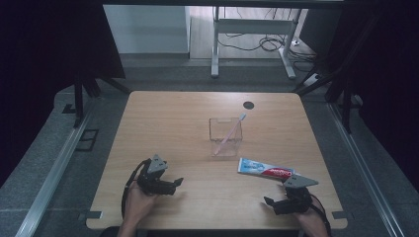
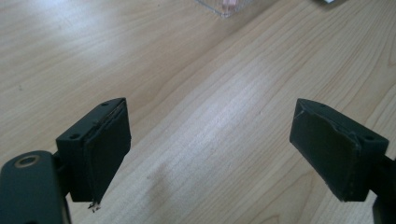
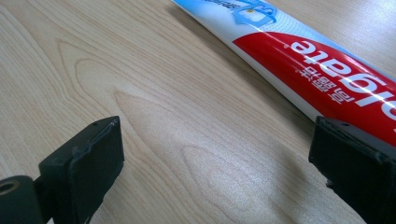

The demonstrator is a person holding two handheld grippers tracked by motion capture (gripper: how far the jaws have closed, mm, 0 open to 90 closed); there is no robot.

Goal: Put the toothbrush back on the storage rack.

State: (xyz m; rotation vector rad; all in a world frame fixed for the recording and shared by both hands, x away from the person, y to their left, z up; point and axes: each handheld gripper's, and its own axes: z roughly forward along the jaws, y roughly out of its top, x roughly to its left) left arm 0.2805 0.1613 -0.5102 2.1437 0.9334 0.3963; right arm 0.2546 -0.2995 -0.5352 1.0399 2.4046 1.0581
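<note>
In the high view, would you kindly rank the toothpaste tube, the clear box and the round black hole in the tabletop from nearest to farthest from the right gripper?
From the right gripper:
1. Toothpaste tube, lying flat on the table just beyond the gripper, at the near right.
2. Clear box, mid-table, with a pink toothbrush leaning inside.
3. Round black hole, near the far edge.

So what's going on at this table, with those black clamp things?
A person holds a two-jaw gripper in each hand over a wooden table. Both the left gripper and the right gripper are open and hold nothing. A toothpaste tube lies flat just beside the right gripper, untouched. Farther back stands a clear box with a pink toothbrush leaning inside it. The toothpaste looks like the likely next pick, though that is a guess.
</note>
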